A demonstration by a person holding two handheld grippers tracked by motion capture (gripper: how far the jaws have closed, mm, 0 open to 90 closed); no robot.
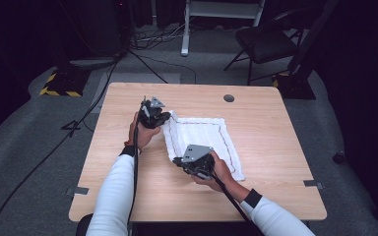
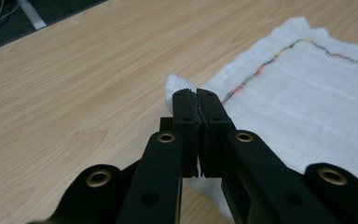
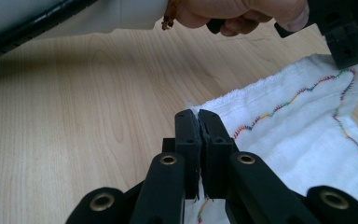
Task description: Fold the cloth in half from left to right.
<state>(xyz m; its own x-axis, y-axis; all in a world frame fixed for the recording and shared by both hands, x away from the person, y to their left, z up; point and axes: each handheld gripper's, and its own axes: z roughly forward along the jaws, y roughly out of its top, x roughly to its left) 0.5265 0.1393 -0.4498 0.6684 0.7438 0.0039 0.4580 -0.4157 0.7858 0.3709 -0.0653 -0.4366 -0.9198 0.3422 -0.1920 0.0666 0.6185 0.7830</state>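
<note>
The white woven cloth with a multicoloured stitched border [image 1: 202, 142] lay flat on the pale wood-grain worktop [image 1: 128, 196], its left edge pinched at two corners. The left hand-held gripper [image 1: 163, 117] was clamped on the far-left corner, the right hand-held gripper [image 1: 179, 161] on the near-left corner, jaws pressed together with fabric between.

To fold well, both corners probably ought to rise together and travel level across to the opposite edge, so the hem stays taut and lands square.

The high view showed the whole cloth and both corners at once. The left gripper view [image 2: 198, 100] showed the corner tuft poking past the closed jaws, and the right gripper view [image 3: 196, 119] revealed the stitching running into the grip.
</note>
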